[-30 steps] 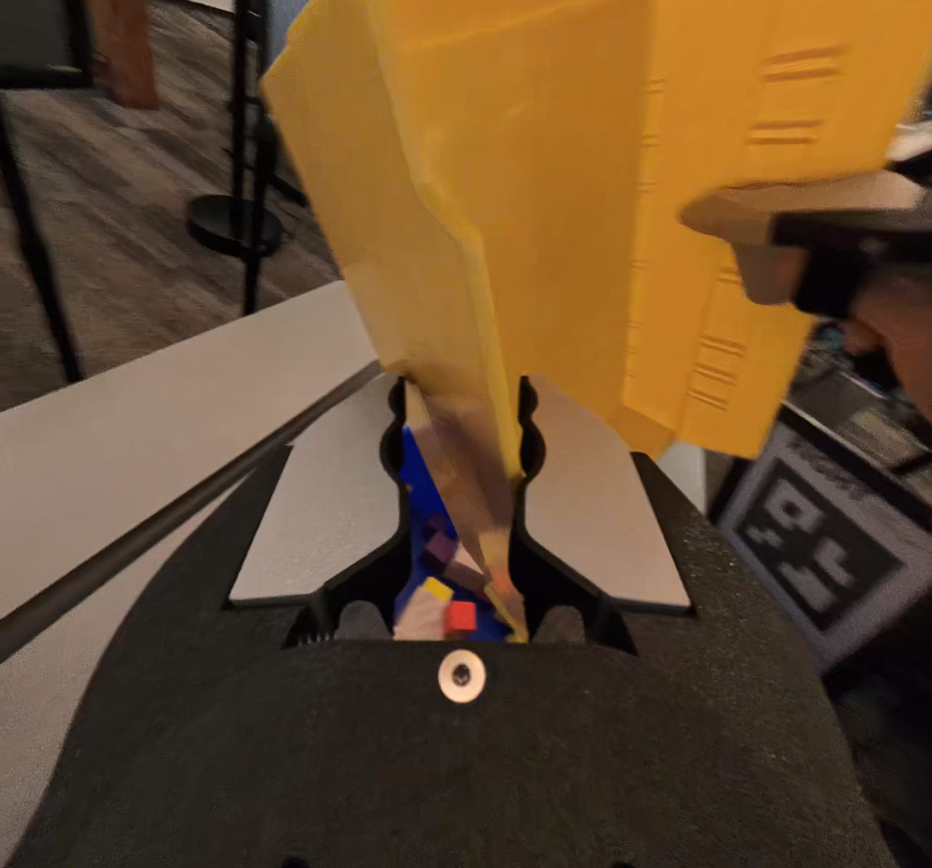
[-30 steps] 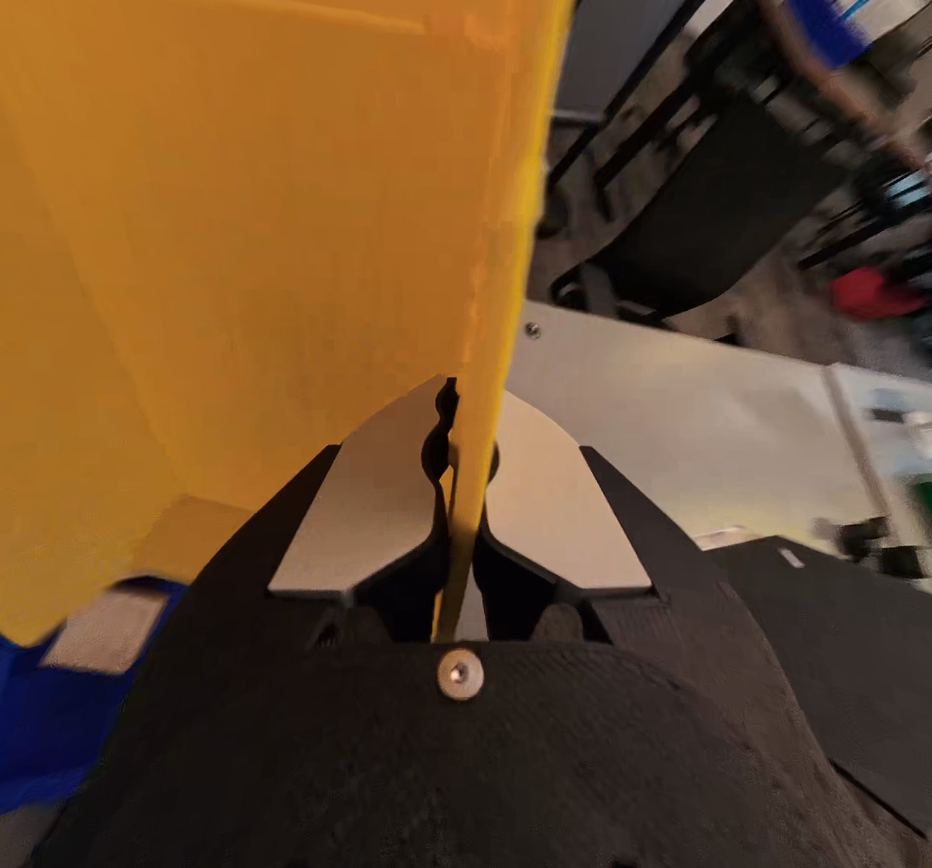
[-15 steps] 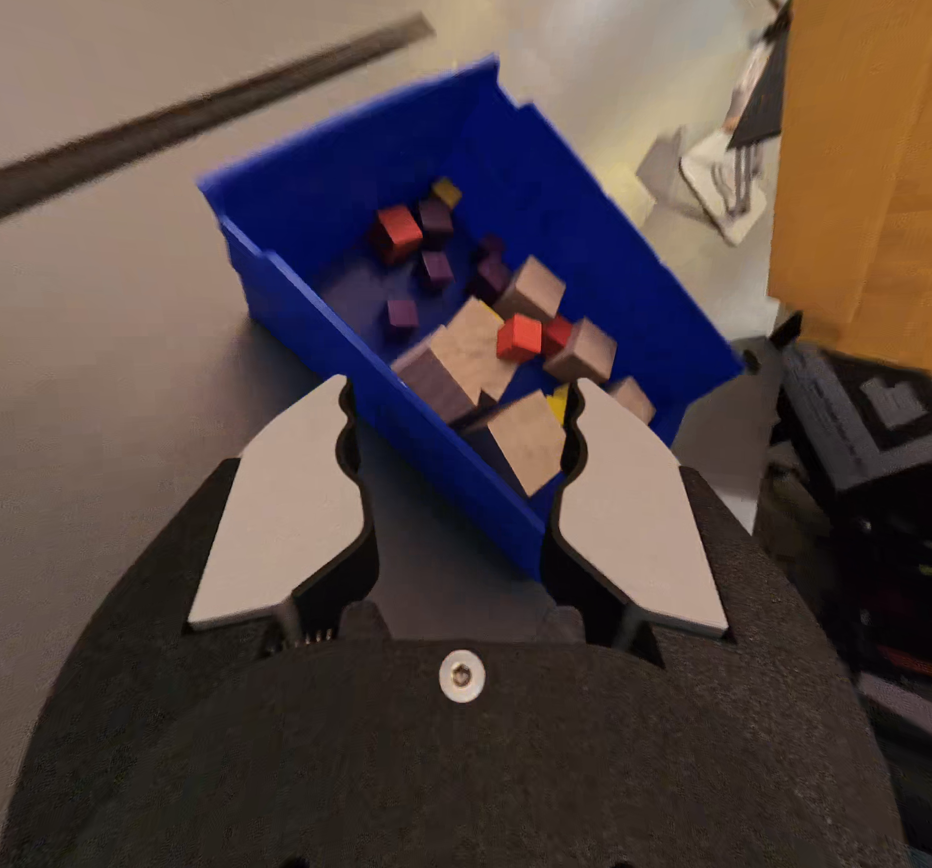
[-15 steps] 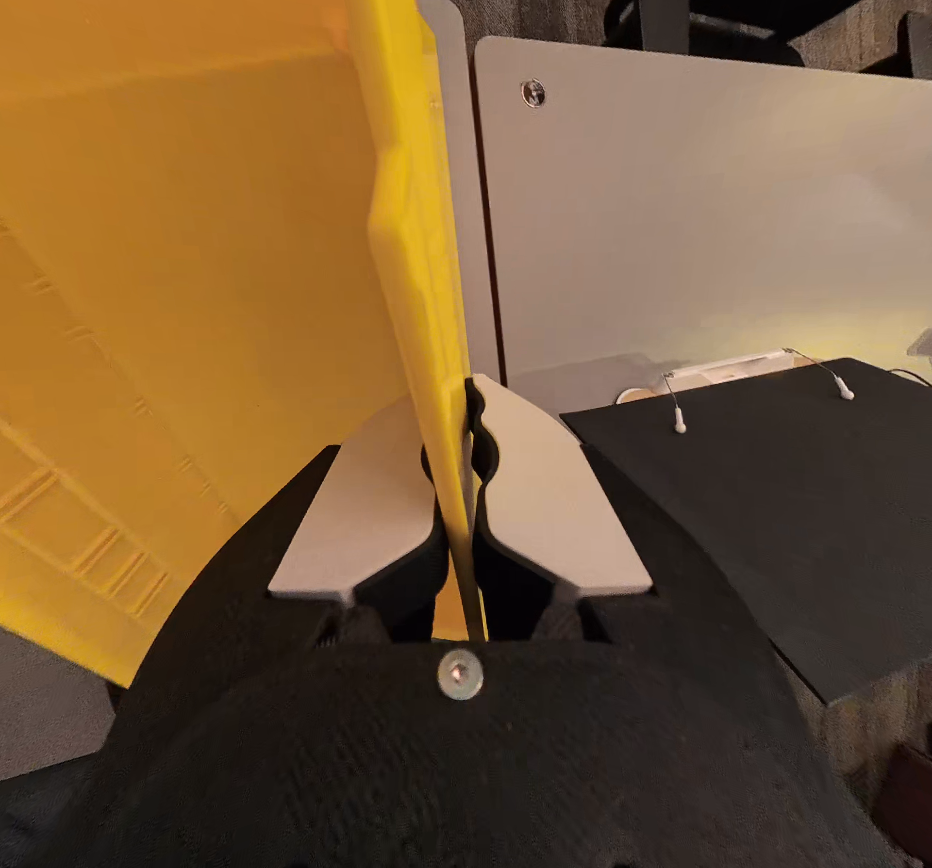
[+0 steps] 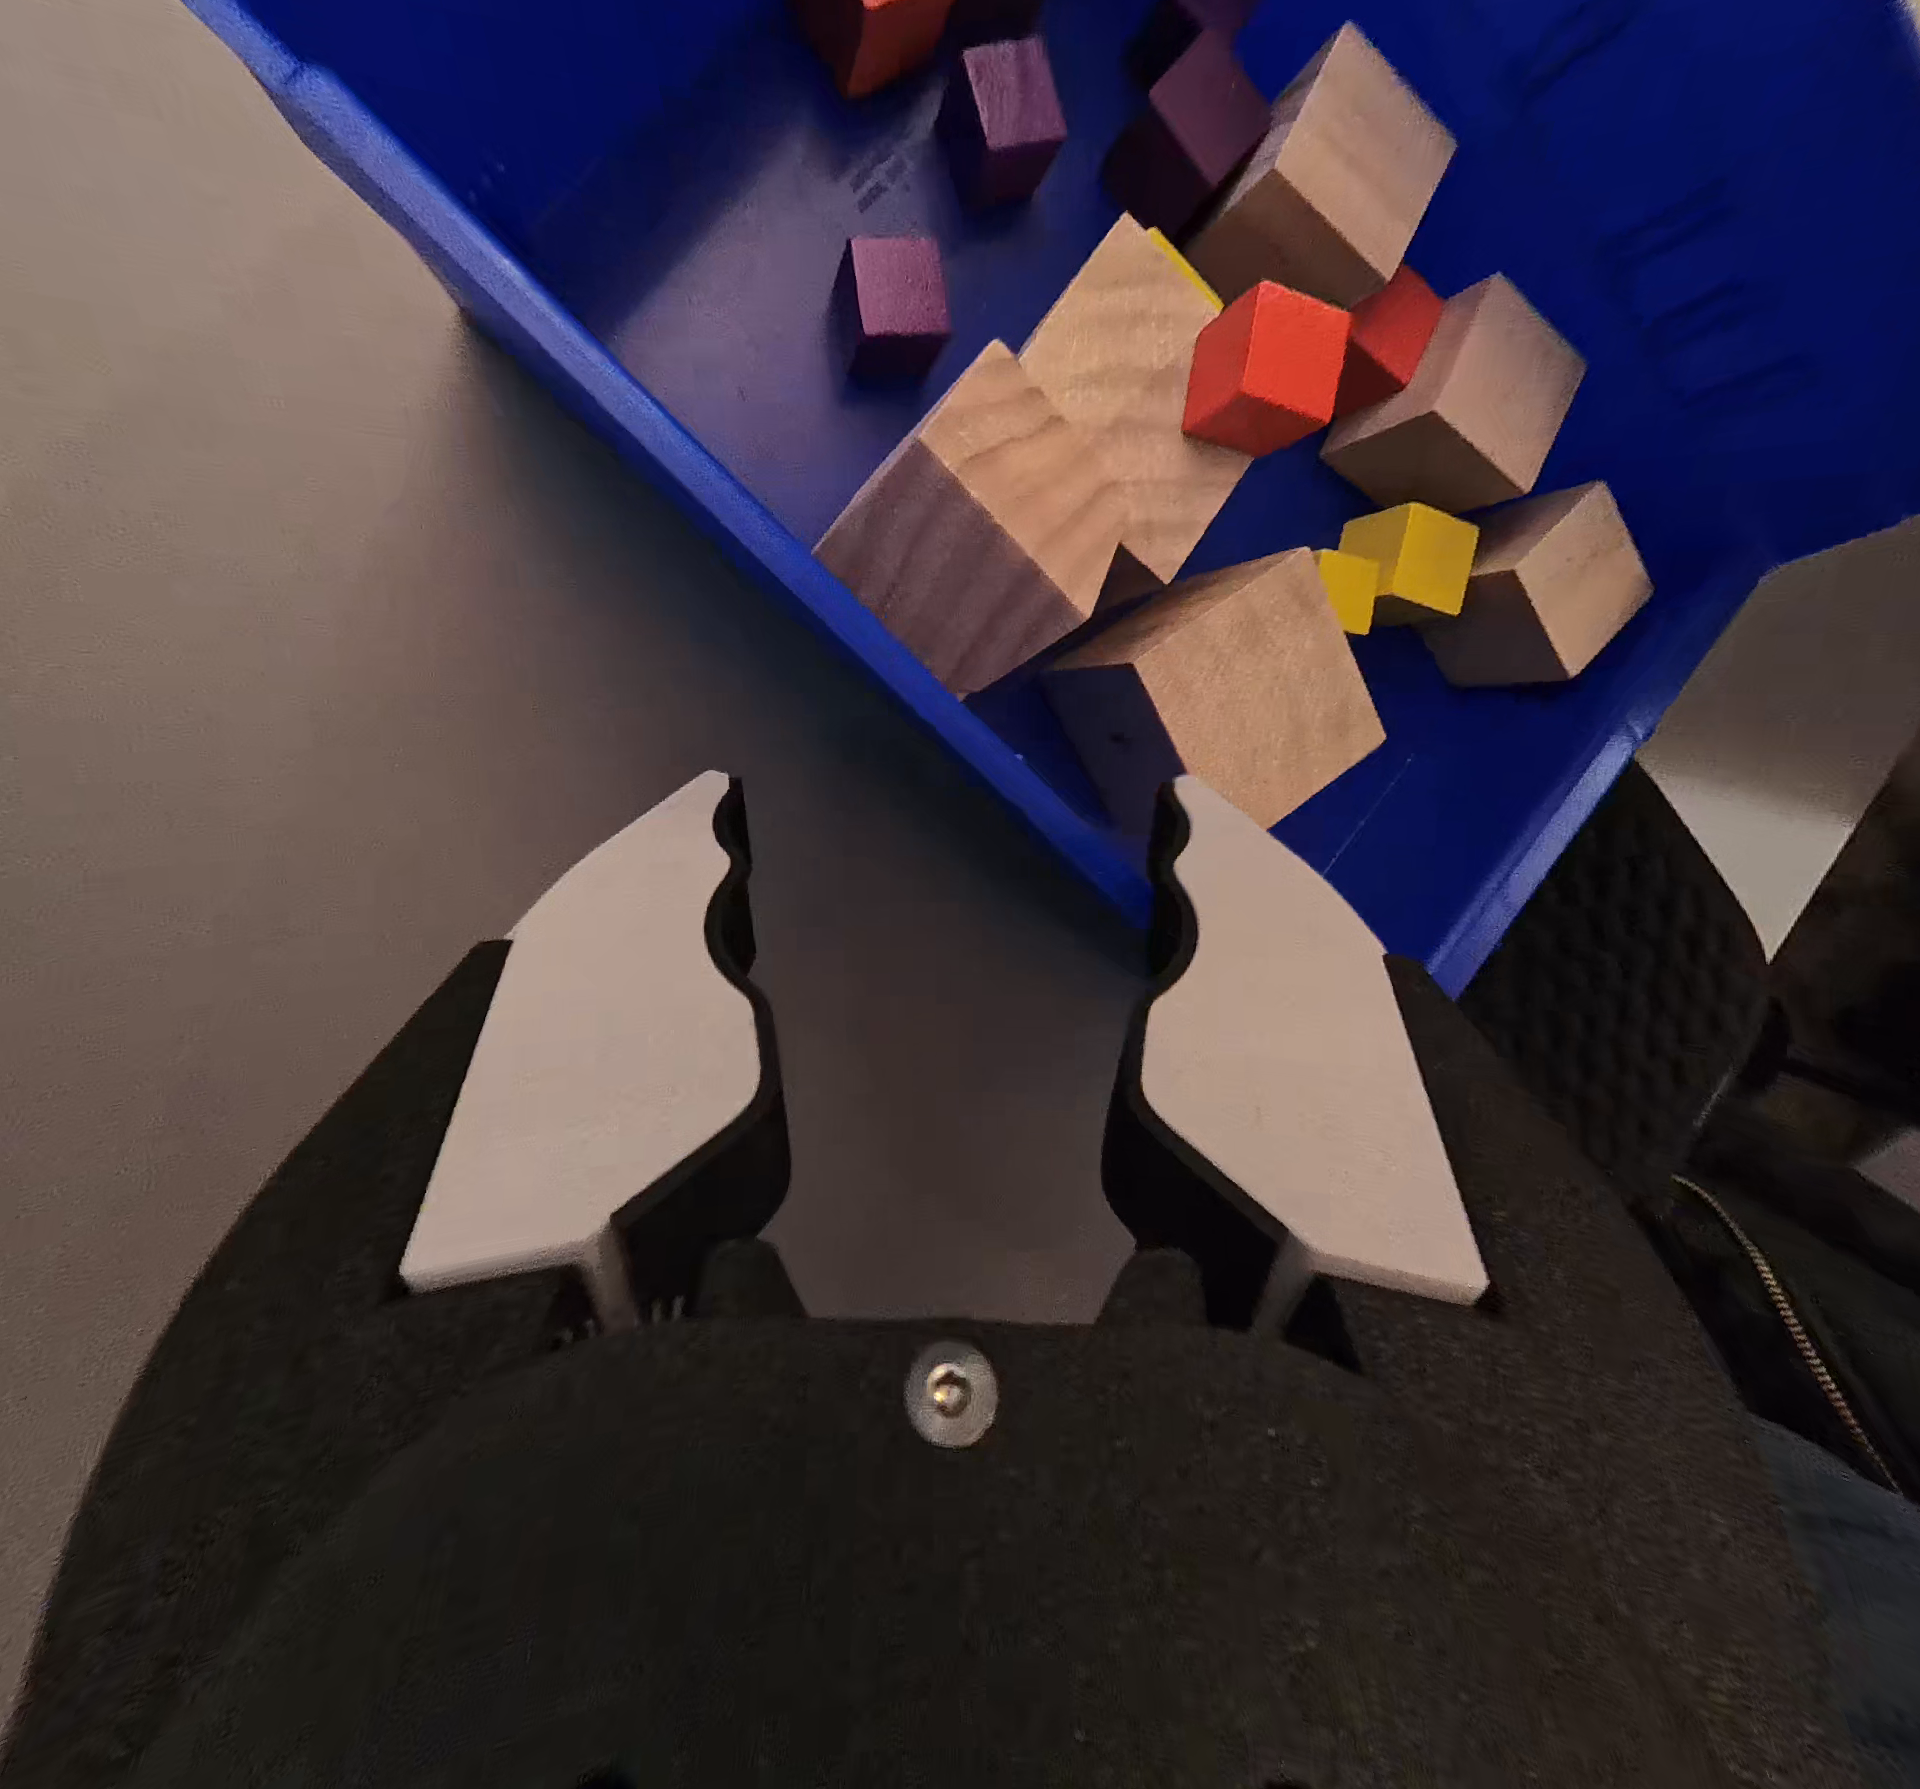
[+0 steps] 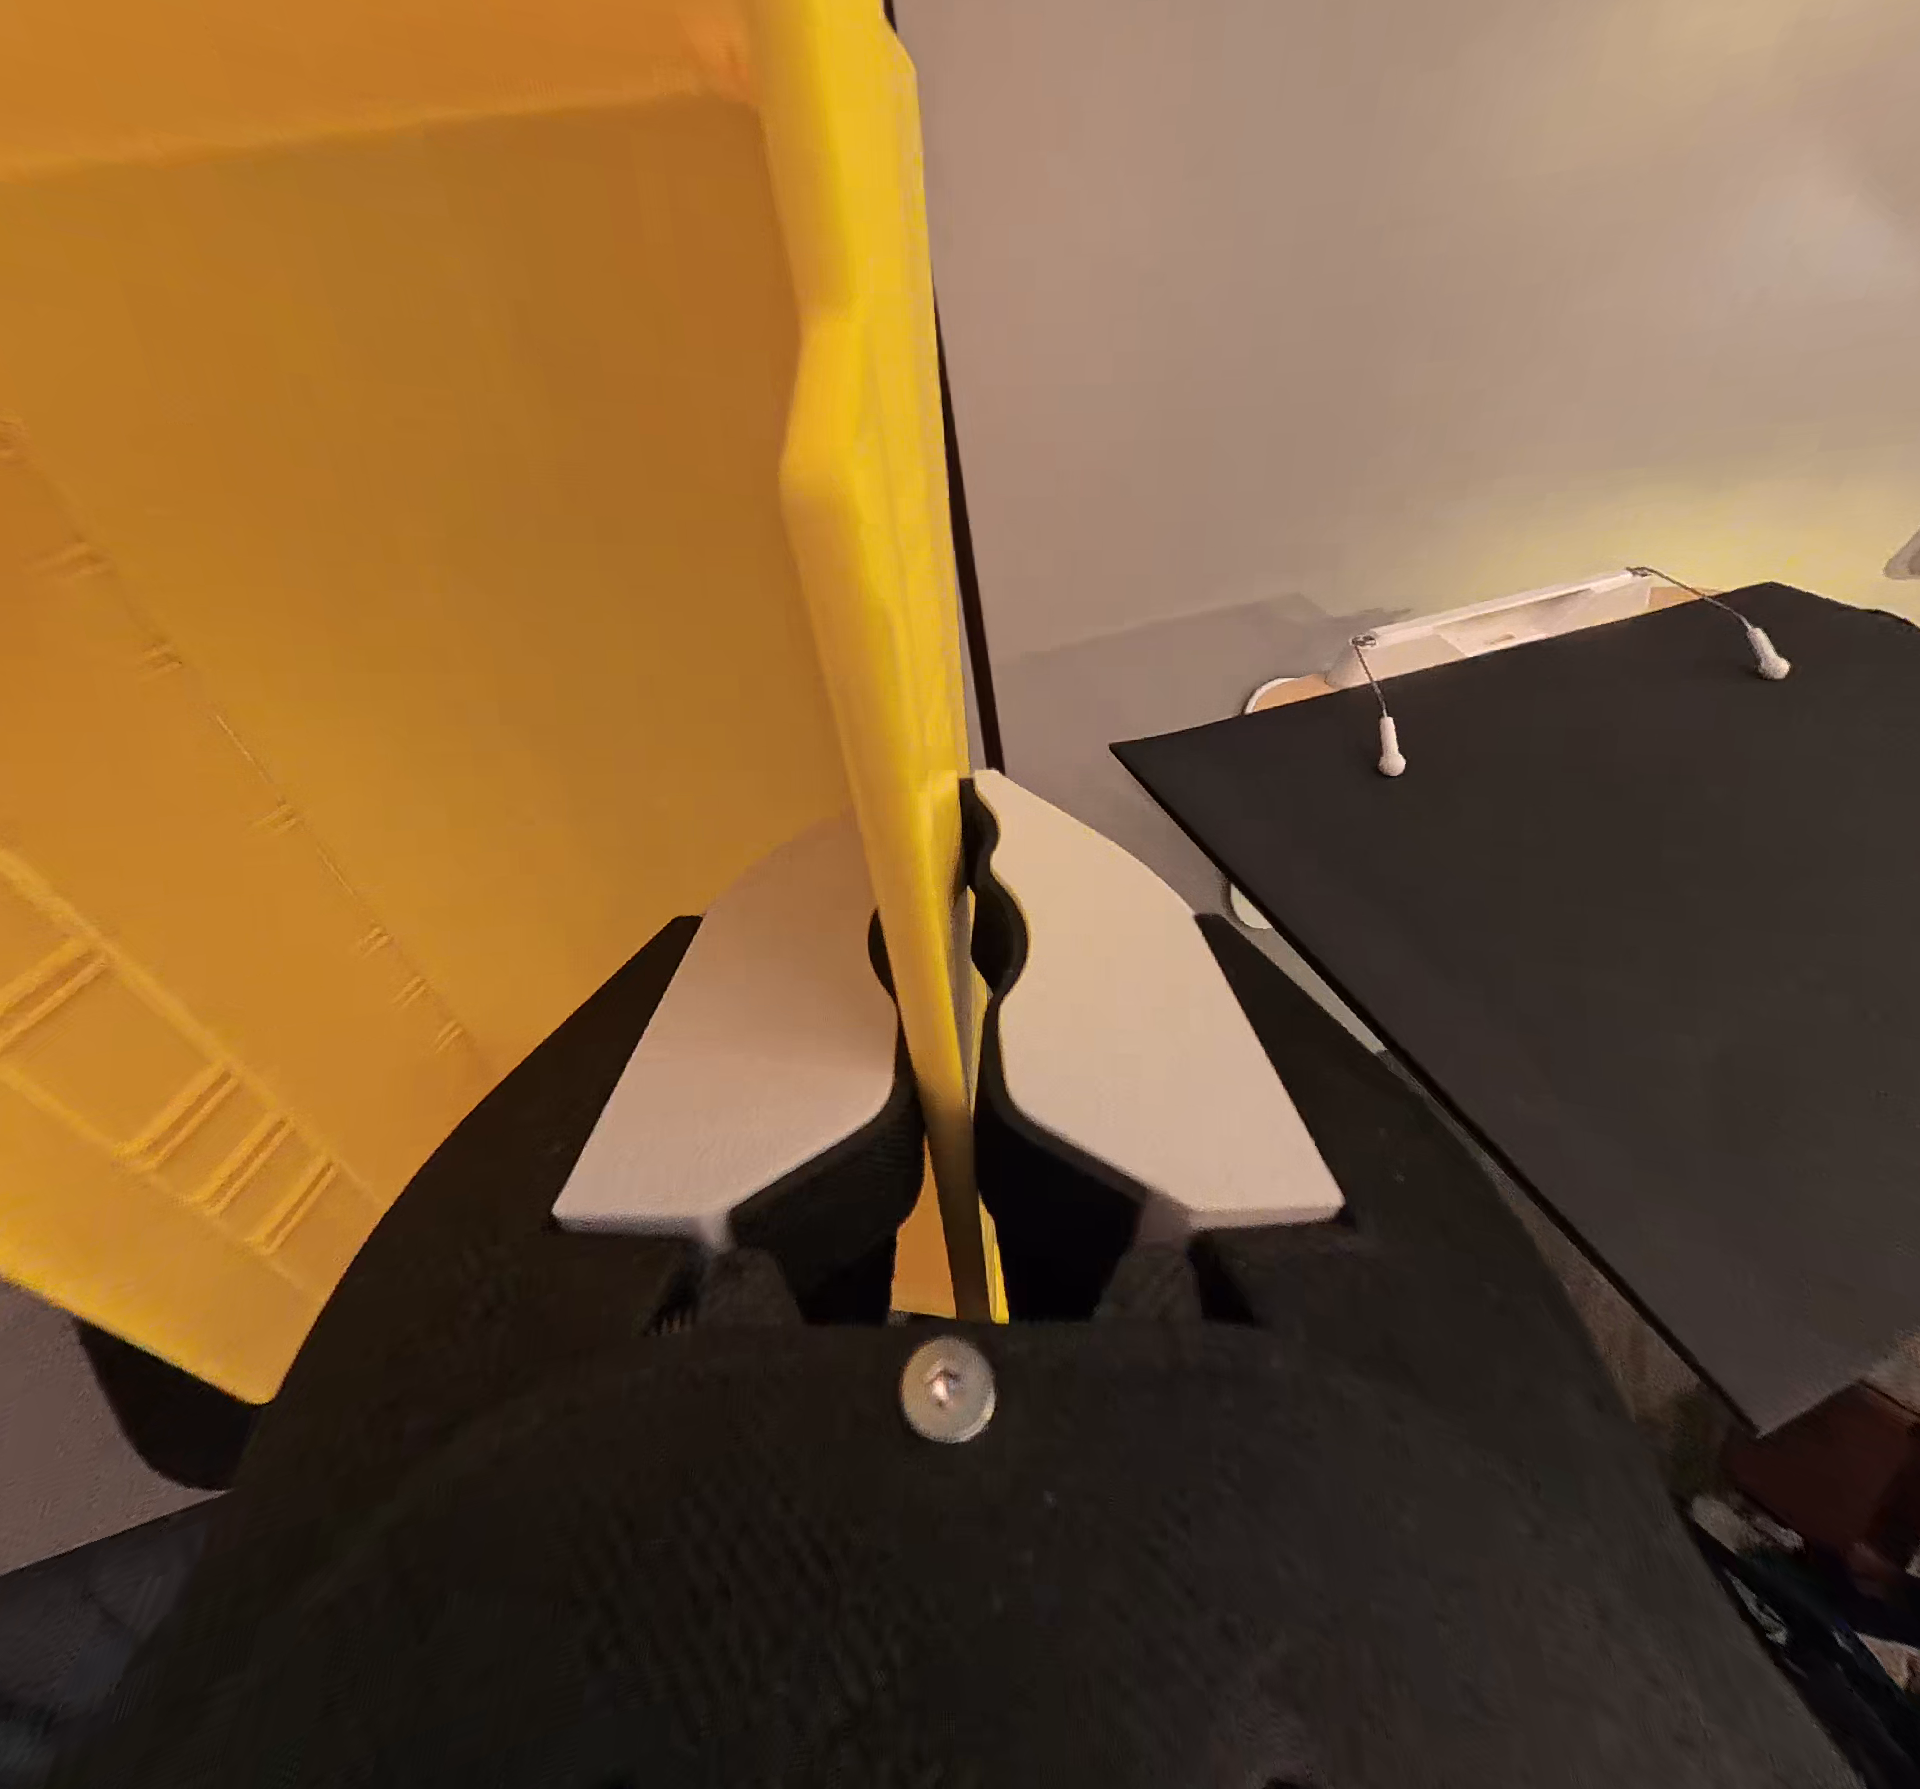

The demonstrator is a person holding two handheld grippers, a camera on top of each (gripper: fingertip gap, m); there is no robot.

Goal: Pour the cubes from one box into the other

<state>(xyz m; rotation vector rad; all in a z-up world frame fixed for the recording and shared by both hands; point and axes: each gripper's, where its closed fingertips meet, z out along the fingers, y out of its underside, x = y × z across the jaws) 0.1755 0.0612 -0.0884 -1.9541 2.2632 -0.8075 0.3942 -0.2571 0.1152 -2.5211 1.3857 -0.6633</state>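
Yellow plastic fills my right wrist view from nine to twelve o'clock: the moulded yellow plastic box (image 6: 416, 513) runs off the top and left edges, so I cannot see its opening or anything inside it. My right gripper (image 6: 940, 866) is clamped narrow on one thin wall of that box, which hides most of my left fingertip.

My left gripper (image 5: 940, 835) stands wide apart and holds nothing. At one o'clock from it lies the deep blue plastic box (image 5: 582, 326), cut off at the top and right edges, its near wall passing behind my right fingertip. Inside it sit the painted and bare wooden cubes (image 5: 1122, 389): pale wood, red, purple and yellow, heaped toward the near corner, some half buried under others.

Beneath the blue box spreads a smooth grey tabletop (image 5: 260, 596). In the right view, a flat black board (image 6: 1558, 908) lies at three o'clock on pale tabletop panels (image 6: 1351, 233).
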